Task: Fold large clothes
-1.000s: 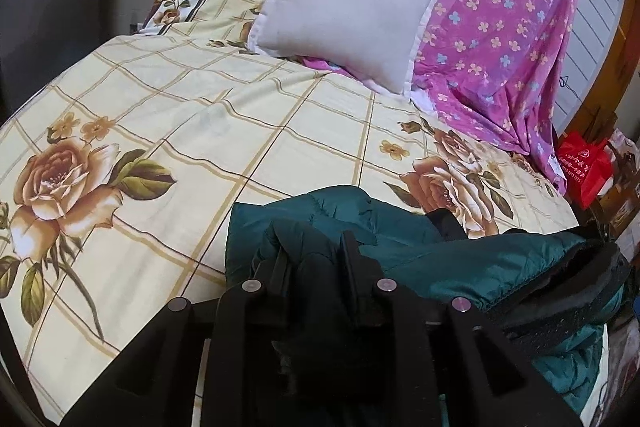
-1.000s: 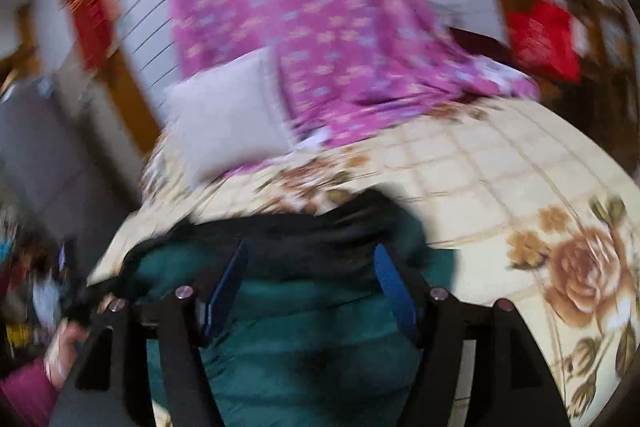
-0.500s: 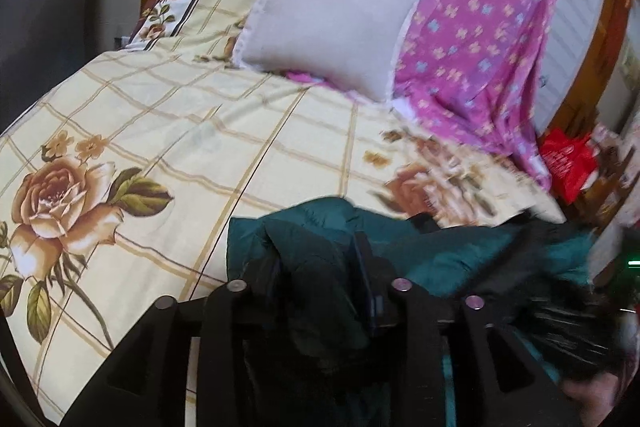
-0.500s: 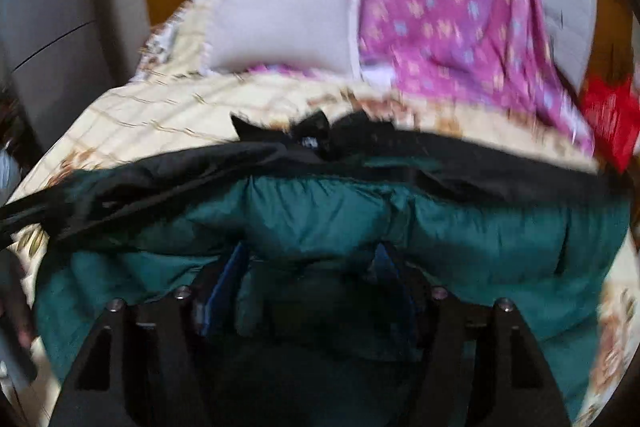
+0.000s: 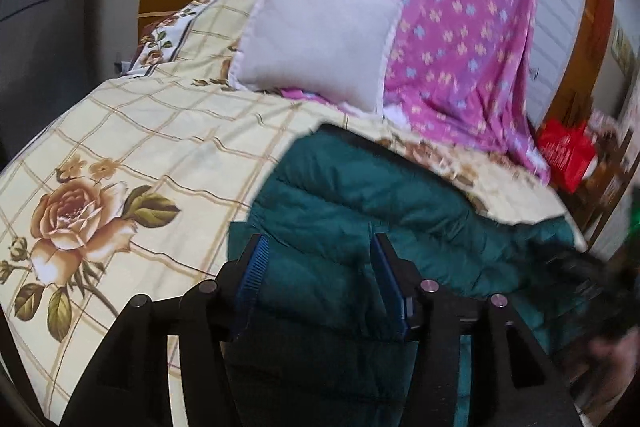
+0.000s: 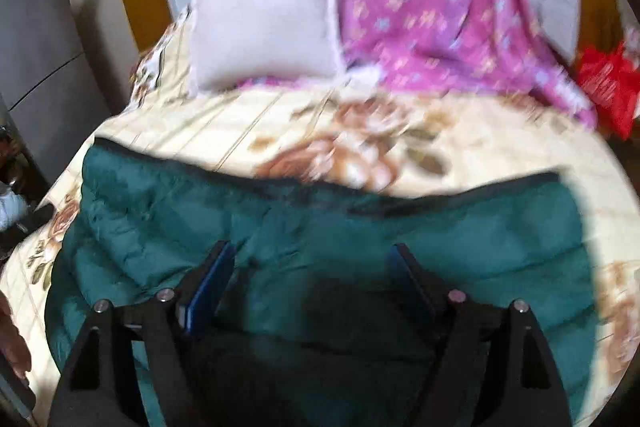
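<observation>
A dark teal puffer jacket [image 5: 360, 211] with a black lining edge lies spread on the flowered bed sheet [image 5: 160, 131]. My left gripper [image 5: 320, 251] hovers over its near left part. The jaws are opening, with jacket fabric lying under and between the blue pads [image 5: 254, 267], which do not press on it. In the right wrist view the jacket [image 6: 320, 219] stretches across the bed. My right gripper [image 6: 312, 259] is above its near edge, jaws wide and still opening. The cloth is below them, not pinched.
A white pillow [image 5: 320, 35] leans on a purple flowered cloth [image 5: 460, 27] at the head of the bed. A red bag [image 6: 608, 83] sits off the right side and a grey cabinet [image 6: 40, 67] stands to the left. A blurred hand [image 5: 612, 351] shows at the lower right.
The left jaws were shut on a bunched fold of the jacket and have parted and let it go. The jacket now lies spread wider. The right gripper swung round to face the pillow and widened.
</observation>
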Motion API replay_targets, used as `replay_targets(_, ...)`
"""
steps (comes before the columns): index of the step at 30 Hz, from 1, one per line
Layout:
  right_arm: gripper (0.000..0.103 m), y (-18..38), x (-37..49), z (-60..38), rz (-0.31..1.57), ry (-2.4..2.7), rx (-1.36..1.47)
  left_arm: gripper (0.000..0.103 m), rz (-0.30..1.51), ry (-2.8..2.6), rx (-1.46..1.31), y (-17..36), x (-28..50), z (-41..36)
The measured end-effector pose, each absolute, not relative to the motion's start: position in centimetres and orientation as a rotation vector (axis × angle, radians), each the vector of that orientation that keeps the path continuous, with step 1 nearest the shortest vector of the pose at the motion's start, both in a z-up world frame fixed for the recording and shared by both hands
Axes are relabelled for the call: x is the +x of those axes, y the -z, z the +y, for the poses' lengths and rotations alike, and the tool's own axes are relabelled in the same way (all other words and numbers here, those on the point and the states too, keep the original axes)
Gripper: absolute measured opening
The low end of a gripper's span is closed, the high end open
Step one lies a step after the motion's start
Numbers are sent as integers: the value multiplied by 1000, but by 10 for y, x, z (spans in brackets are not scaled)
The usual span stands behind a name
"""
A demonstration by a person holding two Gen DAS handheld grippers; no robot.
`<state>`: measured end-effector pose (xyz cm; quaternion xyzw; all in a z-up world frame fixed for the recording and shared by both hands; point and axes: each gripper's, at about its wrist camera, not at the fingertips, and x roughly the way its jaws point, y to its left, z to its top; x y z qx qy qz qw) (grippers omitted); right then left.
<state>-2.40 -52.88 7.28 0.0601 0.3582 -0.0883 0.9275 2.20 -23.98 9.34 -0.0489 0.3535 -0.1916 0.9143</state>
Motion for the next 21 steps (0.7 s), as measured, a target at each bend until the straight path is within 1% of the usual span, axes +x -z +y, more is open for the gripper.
replay_targets(2, 82, -74, -27, -548, 762, 236, 103, 34, 758, 374, -86, -83, 30, -251)
replay_targets(5, 82, -61, -27, -581, 812, 333, 91, 35, 816, 324, -59, -66, 45, -262)
replay_targets(8, 82, -42, -22, -608, 847, 340, 161, 37, 817, 296, -41, -57, 53, -266)
replay_targets(10, 83, -33, -16, -615, 855, 337, 192, 38, 817, 285, -37, -53, 56, -268)
replay_targets(14, 84, -19, 0, -607, 878, 375, 121, 38, 806, 264, -31, -48, 57, -270)
replay_targets(18, 83, -28, -8, -599, 881, 372, 92, 39, 802, 263, -15, -46, 57, -271)
replay_targets(21, 83, -51, -34, -592, 828, 328, 107, 39, 803, 264, -15, -46, 57, -271)
